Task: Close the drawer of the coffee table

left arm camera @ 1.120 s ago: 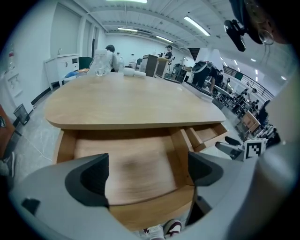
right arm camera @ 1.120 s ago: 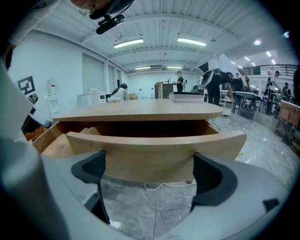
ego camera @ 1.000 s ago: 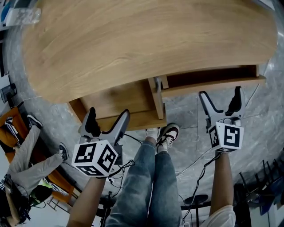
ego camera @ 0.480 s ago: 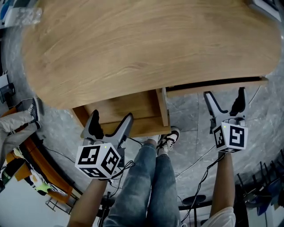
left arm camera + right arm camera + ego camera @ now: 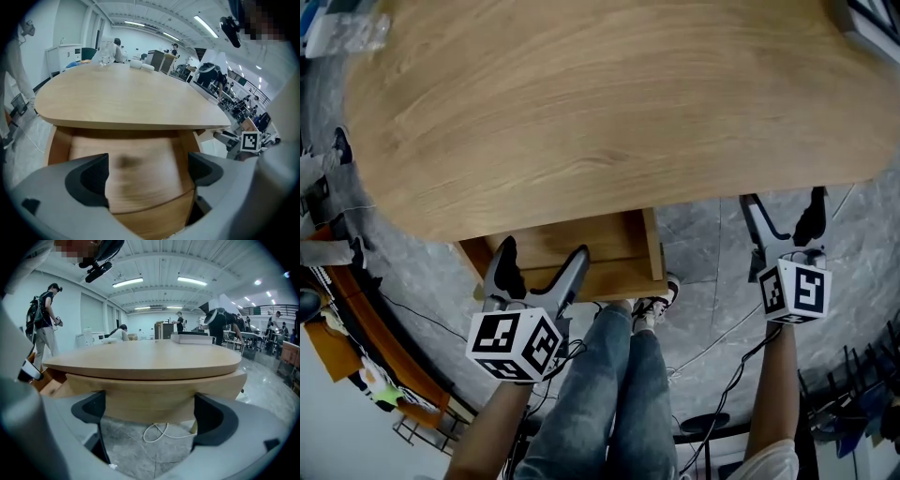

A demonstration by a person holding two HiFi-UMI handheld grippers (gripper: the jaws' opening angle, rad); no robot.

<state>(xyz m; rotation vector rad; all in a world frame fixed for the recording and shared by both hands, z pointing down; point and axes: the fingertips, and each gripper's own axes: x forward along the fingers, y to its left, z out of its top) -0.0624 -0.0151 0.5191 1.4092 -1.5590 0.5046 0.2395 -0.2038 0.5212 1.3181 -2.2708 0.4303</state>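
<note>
Seeing one drawer (image 5: 581,234) pulled out from under the counter (image 5: 600,103) on the left side, wooden bottom exposed. Parked right at its front edge: left gripper (image 5: 544,251), fingers (image 5: 89,180) spread wide and released, front panel sitting between them, nothing clamped; can't tell whether touching. Drawer wood smeared and blurry in the left gripper view. On the right, second drawer (image 5: 154,399) flush under the counter top, closed. Just in front of that panel: right gripper (image 5: 784,202), fingers (image 5: 89,411) also apart and released, gripping nothing. Showing in the gap below the panel: grey stone floor (image 5: 140,451) plus a white cable loop (image 5: 157,432). Between the two grippers in the head view: legs in jeans (image 5: 623,375), sneakers (image 5: 654,298) close to the open drawer's front corner.
</note>
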